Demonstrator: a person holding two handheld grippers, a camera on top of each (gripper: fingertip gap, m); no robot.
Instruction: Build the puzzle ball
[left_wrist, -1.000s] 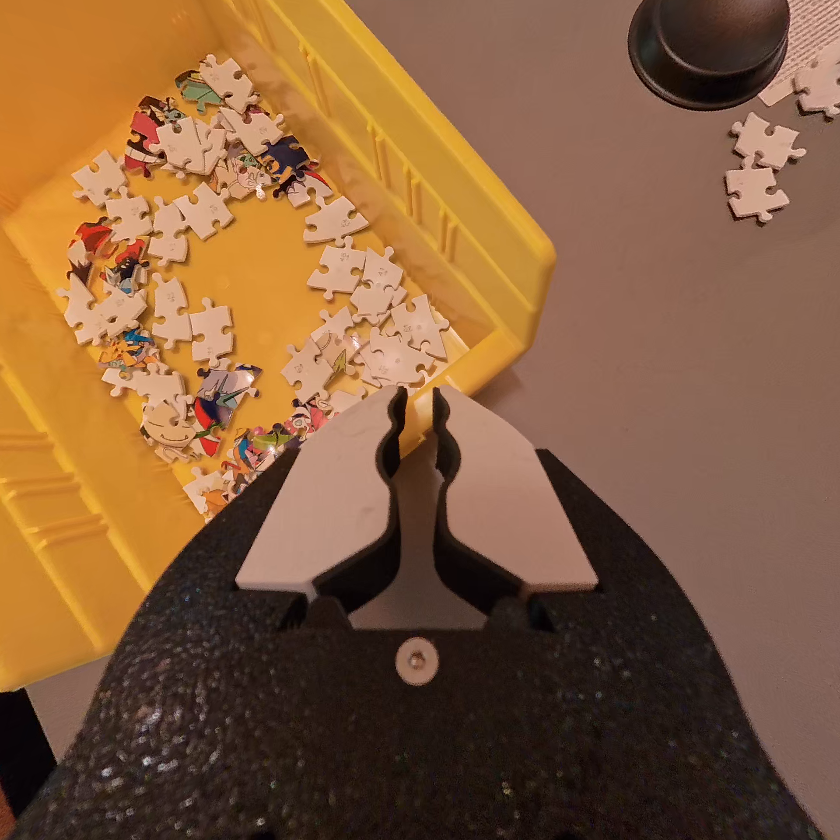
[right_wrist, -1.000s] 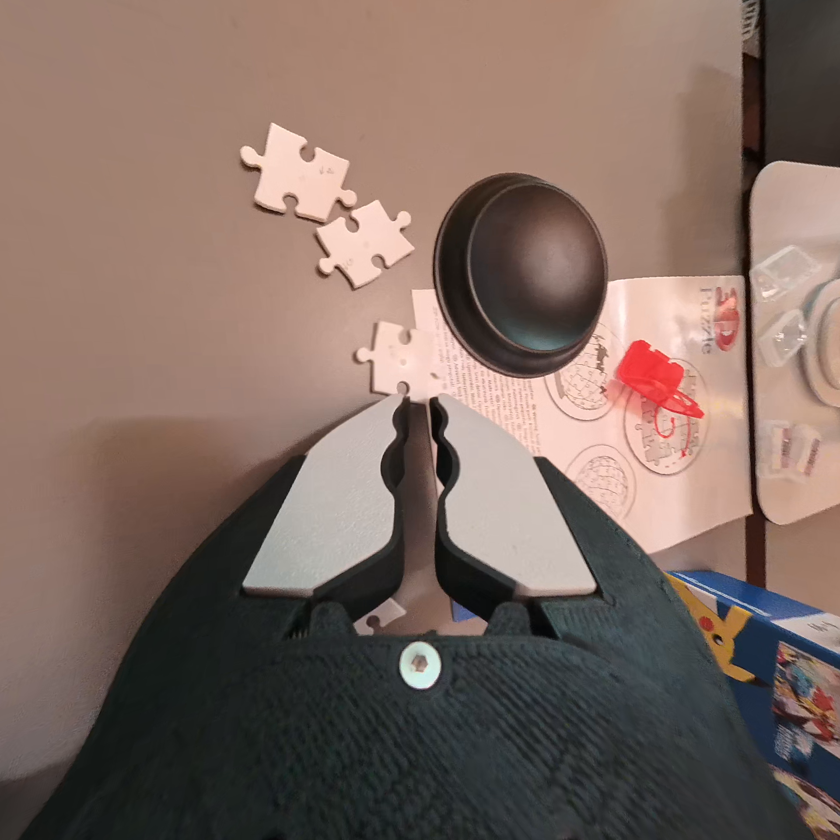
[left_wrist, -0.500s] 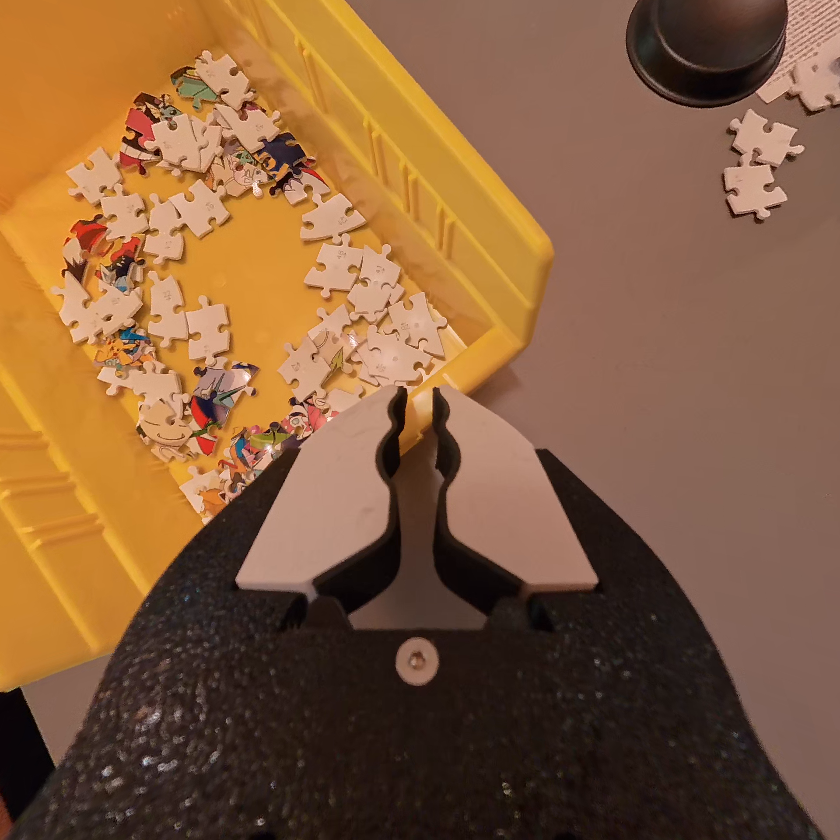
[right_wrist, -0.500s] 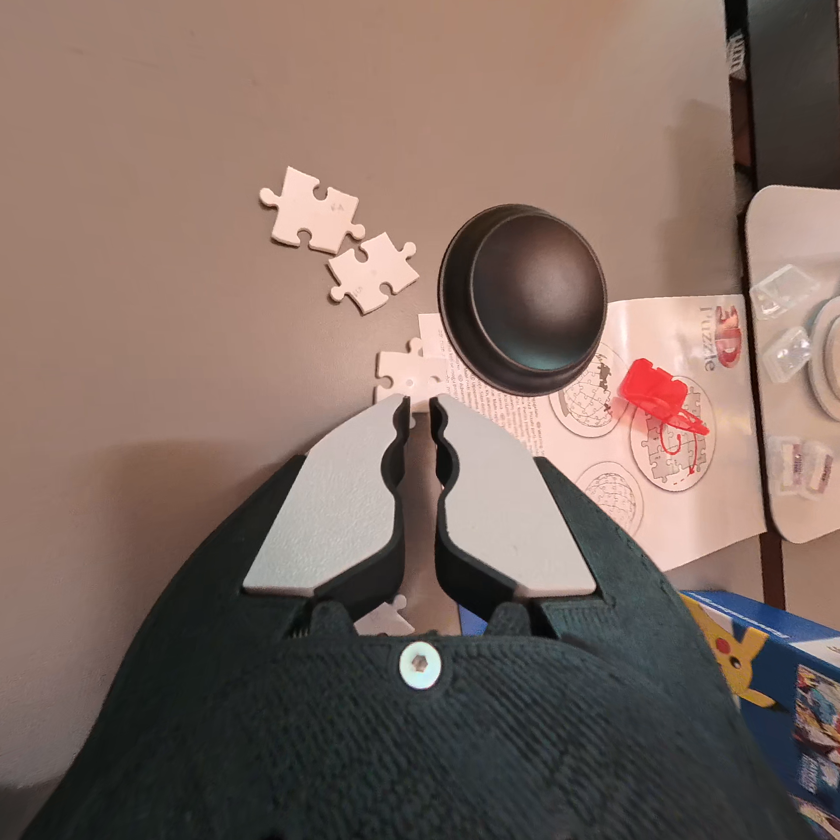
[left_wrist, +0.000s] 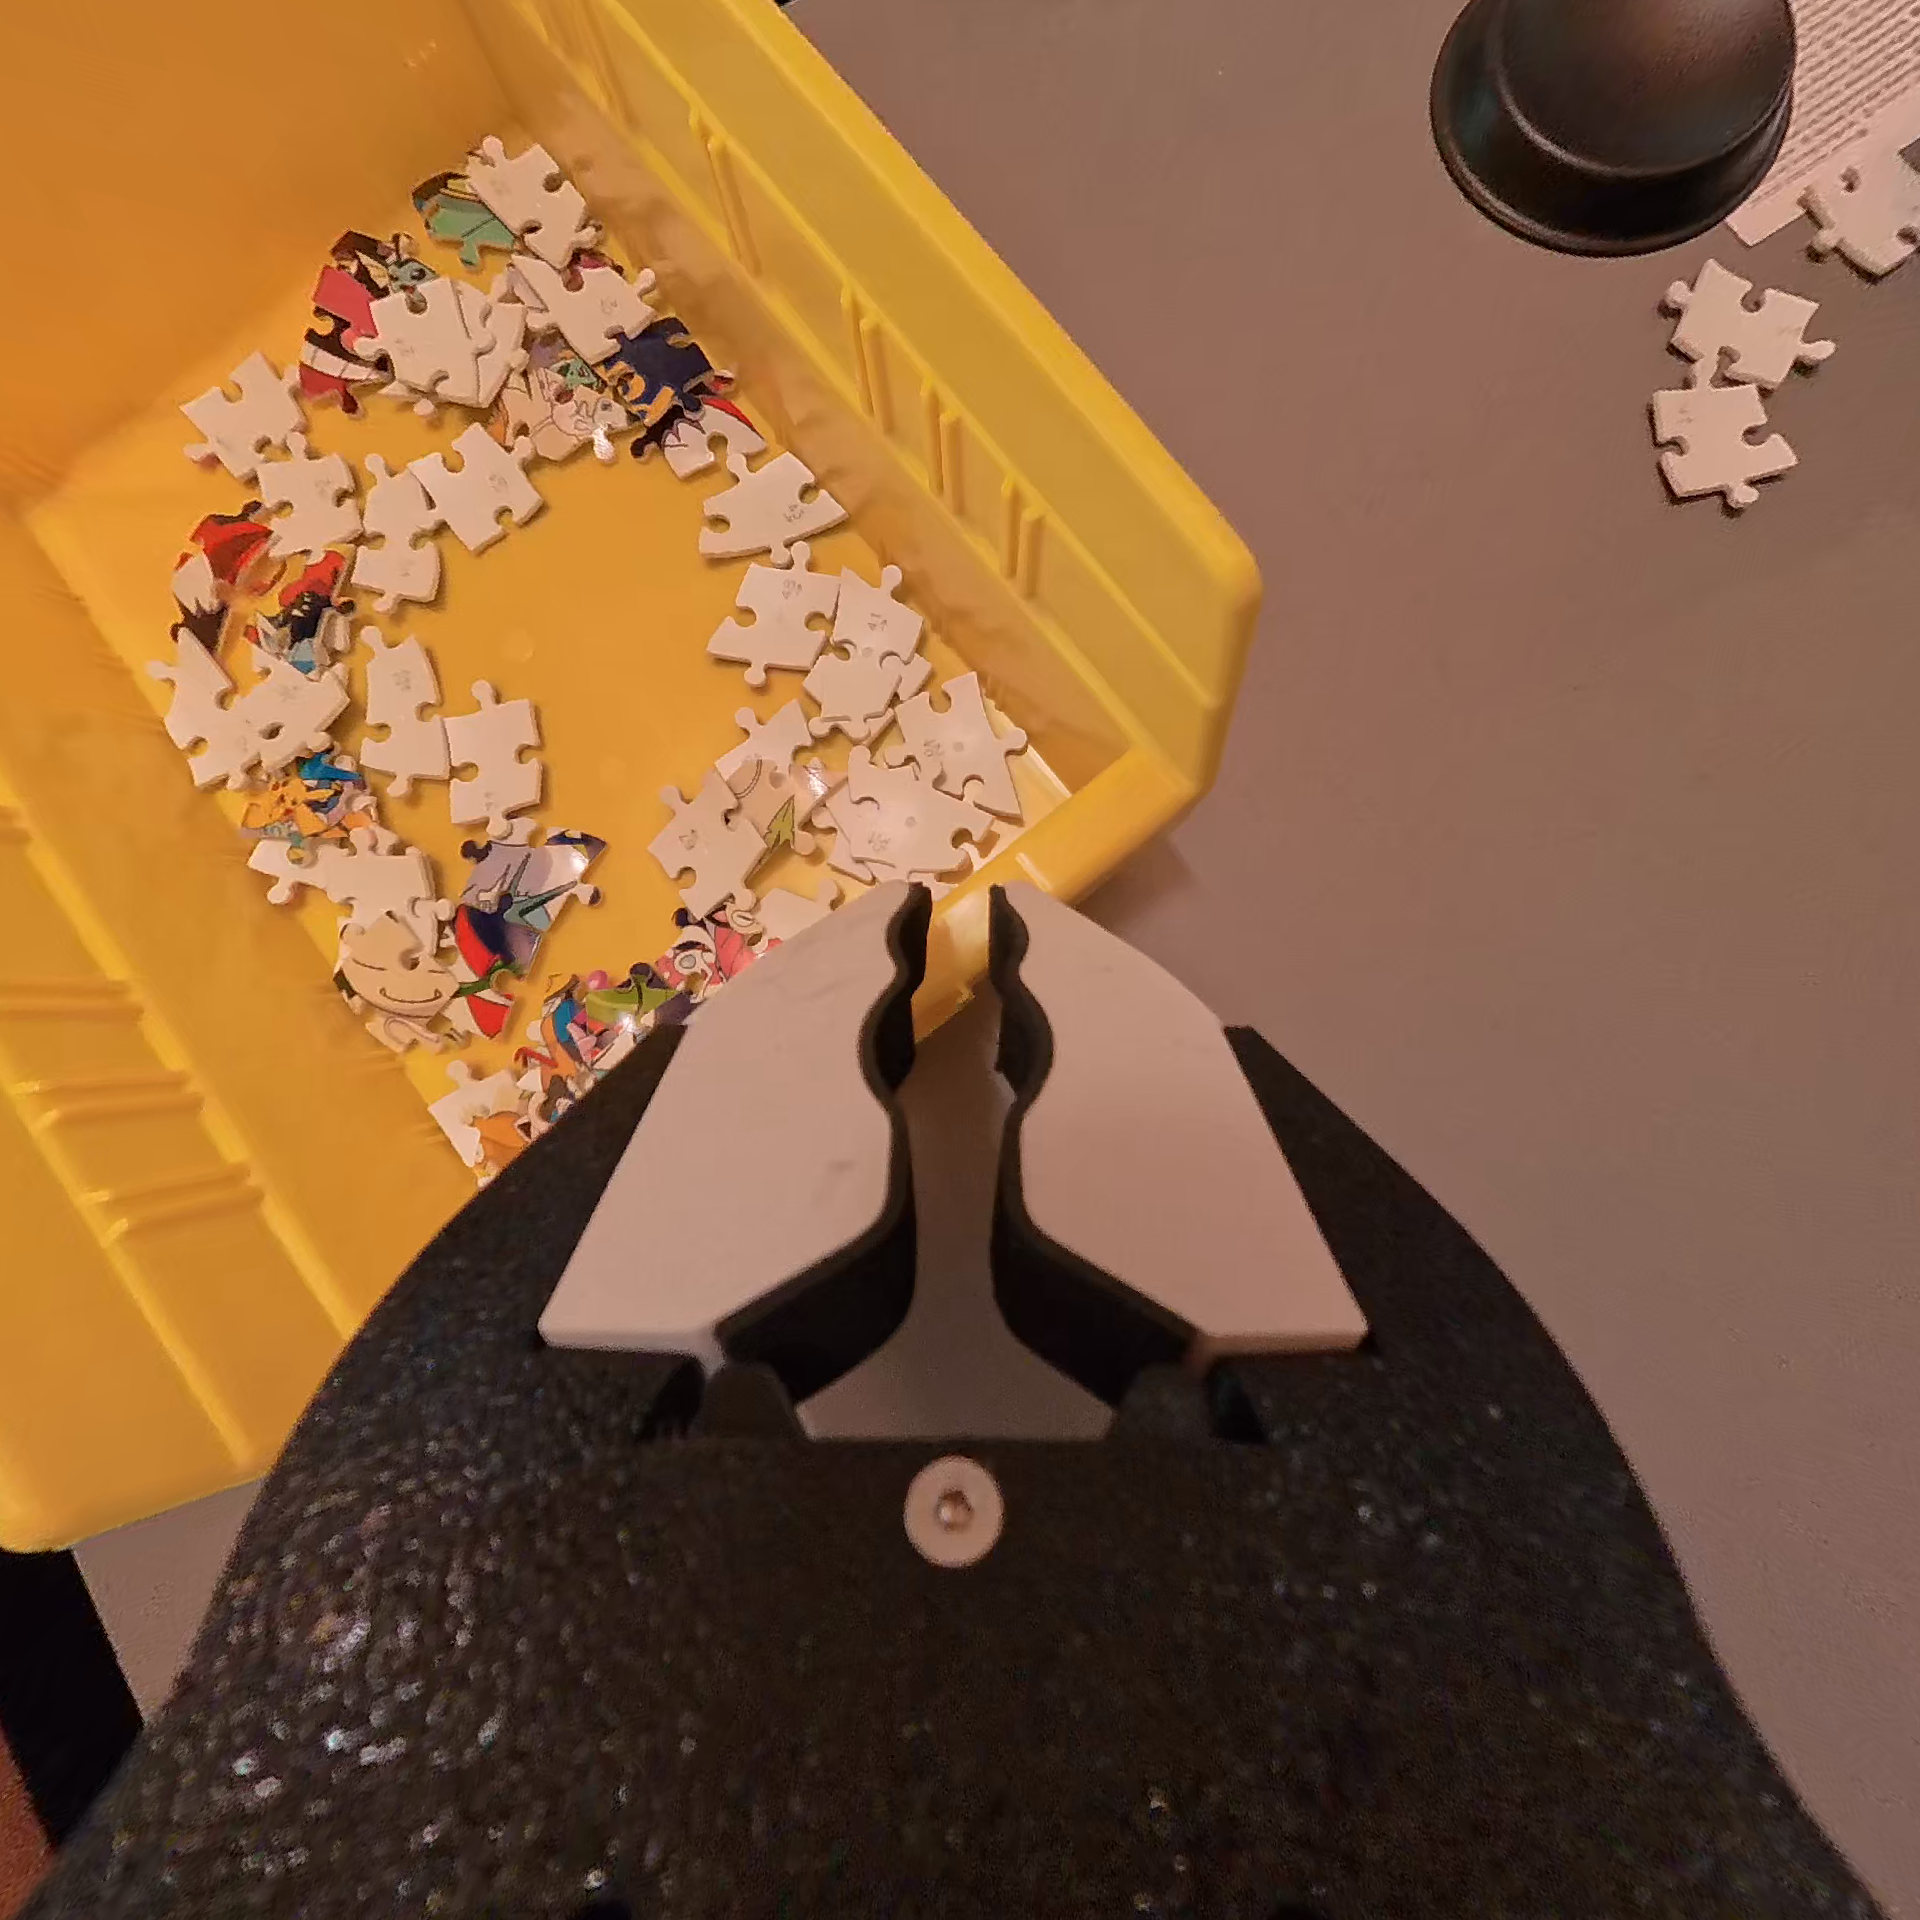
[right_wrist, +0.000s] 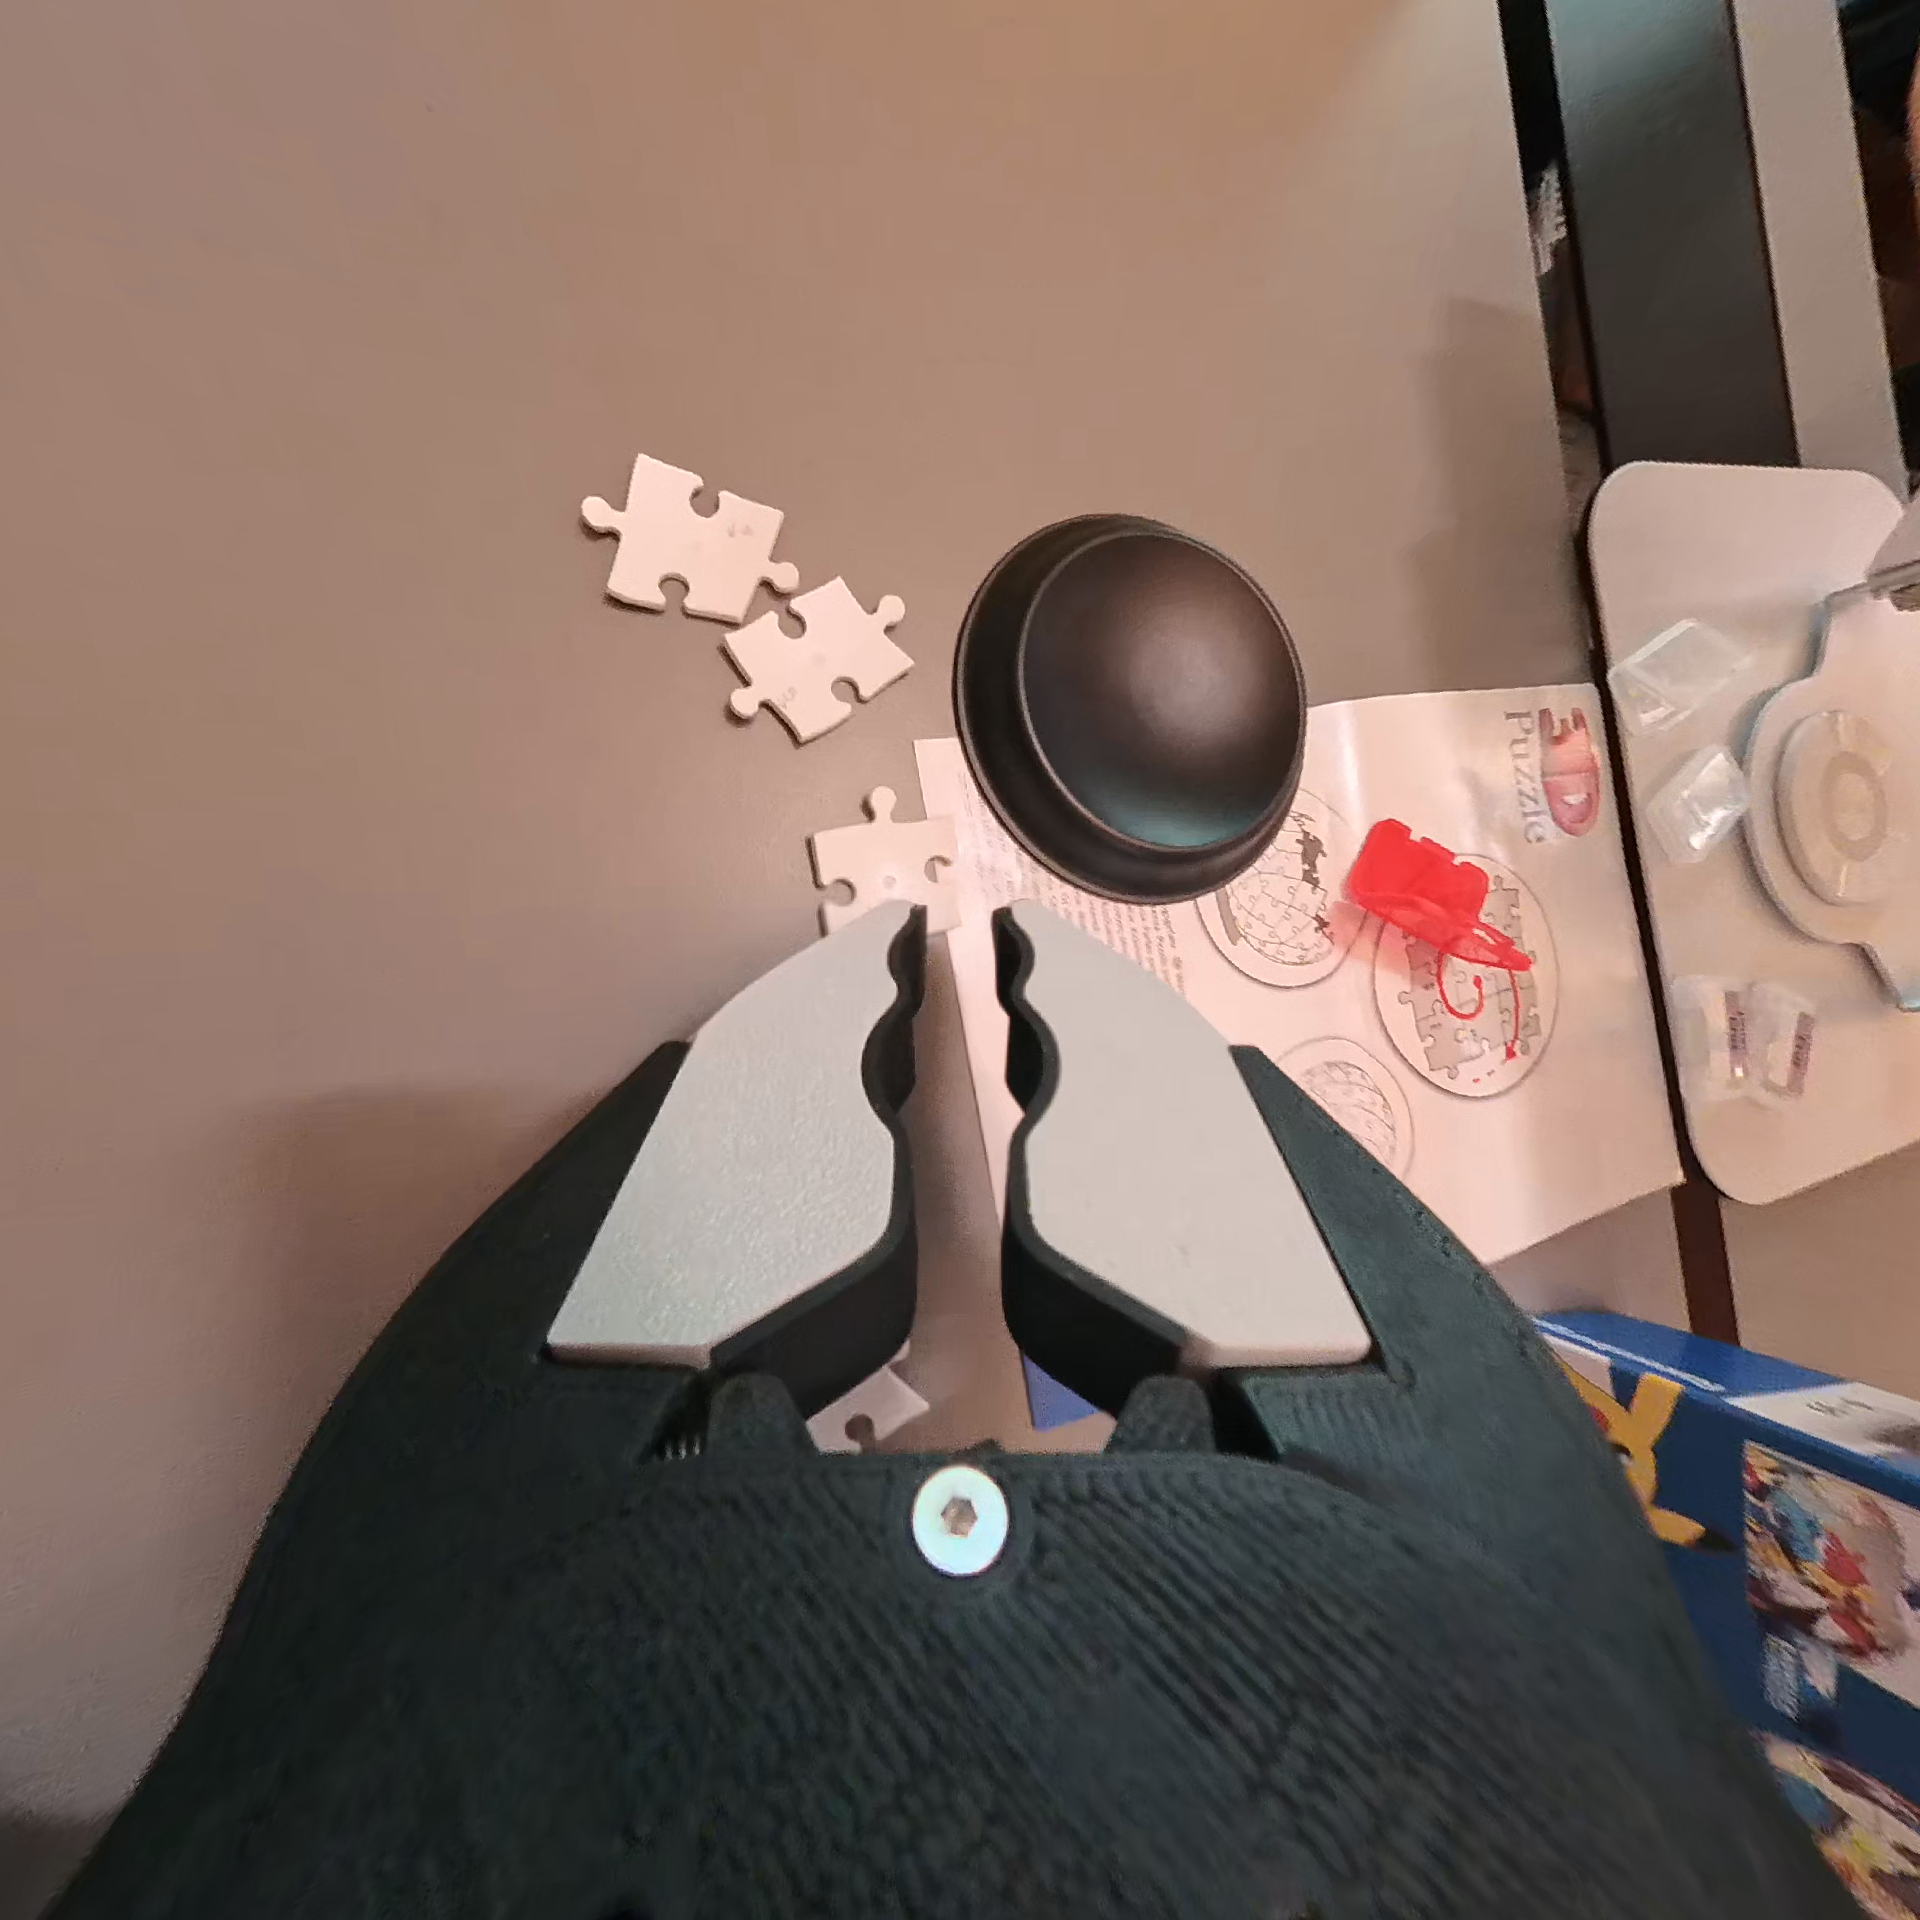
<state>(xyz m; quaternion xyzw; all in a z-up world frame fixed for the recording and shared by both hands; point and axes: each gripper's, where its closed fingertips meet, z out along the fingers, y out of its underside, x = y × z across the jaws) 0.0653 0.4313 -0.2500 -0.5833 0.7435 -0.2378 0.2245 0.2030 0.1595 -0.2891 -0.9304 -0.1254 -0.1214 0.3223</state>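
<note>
My left gripper (left_wrist: 951, 902) and right gripper (right_wrist: 956, 923) empty, jaws narrowly parted. Puzzle pieces (left_wrist: 488, 764) in yellow bin (left_wrist: 1153, 613); three loose pieces (right_wrist: 816, 657) beside black stand (right_wrist: 1132, 707). I judge pieces light, thin, stiff; pinch by edges.

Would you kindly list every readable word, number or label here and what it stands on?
I do not quote writing; these bear some.
Instruction sheet: heading, small print.
Puzzle pieces in the yellow bin: small marks on backs.
Blue box: too cropped to tell.

The yellow bin (left_wrist: 1143, 582) runs off the left edge. The right gripper (right_wrist: 957, 914) hides part of a puzzle piece (right_wrist: 883, 862) and the instruction sheet (right_wrist: 1455, 1143).
</note>
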